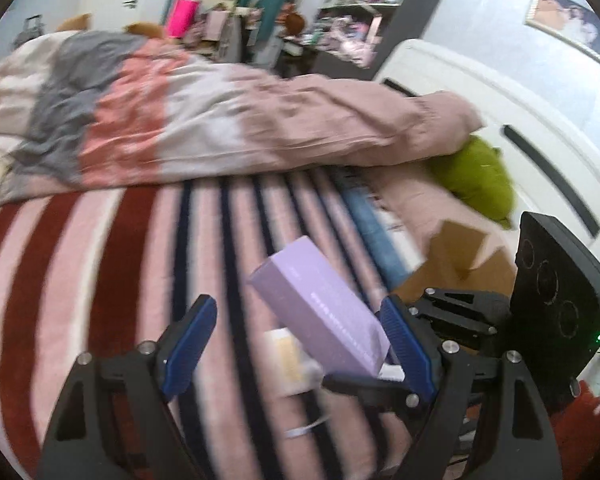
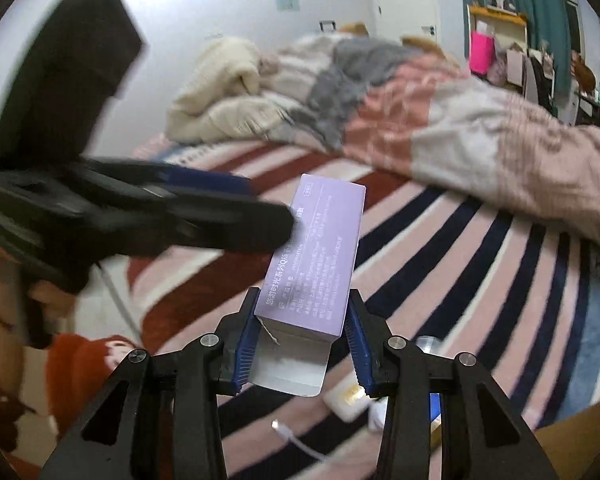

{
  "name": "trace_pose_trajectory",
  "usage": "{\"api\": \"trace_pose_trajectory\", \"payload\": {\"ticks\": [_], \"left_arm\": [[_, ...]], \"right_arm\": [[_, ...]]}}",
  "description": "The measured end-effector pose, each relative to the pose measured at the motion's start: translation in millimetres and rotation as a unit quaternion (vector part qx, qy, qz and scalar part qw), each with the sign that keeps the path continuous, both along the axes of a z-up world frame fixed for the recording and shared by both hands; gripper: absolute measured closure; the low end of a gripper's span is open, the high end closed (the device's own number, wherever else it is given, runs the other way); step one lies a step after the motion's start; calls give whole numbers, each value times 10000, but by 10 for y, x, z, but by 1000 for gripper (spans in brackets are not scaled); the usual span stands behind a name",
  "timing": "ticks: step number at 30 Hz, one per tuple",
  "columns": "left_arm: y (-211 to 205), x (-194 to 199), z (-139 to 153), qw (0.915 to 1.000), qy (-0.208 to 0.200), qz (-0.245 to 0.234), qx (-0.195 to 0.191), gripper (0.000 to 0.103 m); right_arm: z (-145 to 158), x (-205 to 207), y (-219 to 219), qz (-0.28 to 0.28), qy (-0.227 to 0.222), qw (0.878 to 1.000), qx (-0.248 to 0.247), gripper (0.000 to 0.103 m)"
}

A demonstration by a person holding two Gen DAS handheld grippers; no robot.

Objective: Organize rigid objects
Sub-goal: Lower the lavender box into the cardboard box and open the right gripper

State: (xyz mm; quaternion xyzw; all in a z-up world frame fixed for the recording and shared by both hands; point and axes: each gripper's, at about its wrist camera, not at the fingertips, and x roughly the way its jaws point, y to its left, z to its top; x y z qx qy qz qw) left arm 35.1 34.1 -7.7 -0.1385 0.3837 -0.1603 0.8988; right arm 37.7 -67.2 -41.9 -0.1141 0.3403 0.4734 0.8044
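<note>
A lilac carton (image 2: pixel 320 256) with printed text is clamped at its near end between the blue pads of my right gripper (image 2: pixel 304 340) and held above the striped bed. The carton's end flap hangs open toward the camera. My left gripper (image 2: pixel 256 204) reaches in from the left, blurred, with one fingertip overlapping the carton's left edge. In the left wrist view the same carton (image 1: pixel 324 312) slants between the wide-apart jaws of my left gripper (image 1: pixel 296 308), close to the right pad (image 1: pixel 404 344). I cannot tell whether that pad touches it. The right gripper (image 1: pixel 380 374) holds the carton's lower end.
A small white box with a gold panel (image 2: pixel 350 398) and a white cable (image 2: pixel 296 438) lie on the striped bedspread (image 2: pixel 480 280). A rumpled duvet (image 1: pixel 180 120) covers the far side. A cardboard box (image 1: pixel 460 256) and a green cushion (image 1: pixel 476 176) sit by the headboard.
</note>
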Motion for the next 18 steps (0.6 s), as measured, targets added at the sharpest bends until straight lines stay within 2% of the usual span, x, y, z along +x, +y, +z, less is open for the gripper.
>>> {"api": "trace_pose_trajectory", "payload": {"ticks": [2,4,6,8,9,11,14,18], "left_arm": [[-259,88,106,9994,-38,-276,-181,23],[-501,174,198,9984,-67,-502,-232,29],[-771,278,281,9969,-82,-745,-234,41],[-1041,374,344,9948,-111,-984,-215,46],[-1207,425,370,9927,-106,-1169,-261,51],[-1467,483,406,9902,-123,-1370,-219,53],[-1840,598,409,9845,-10,-1739,-245,63],[-2340,670,359,9783,180,-2062,31,63]], "right_arm": [[199,-37,-196,-35,-111,9999,68,67],[312,-50,-411,-123,-134,9997,135,67],[429,-42,-676,-260,-175,9993,216,67],[523,-34,-963,-474,-259,9982,266,67],[552,-22,-1092,-562,-239,9977,300,67],[606,0,-1371,-739,-139,9965,368,67],[626,37,-1708,-984,-116,9944,360,67],[581,103,-2149,-1335,93,9907,230,67]]}}
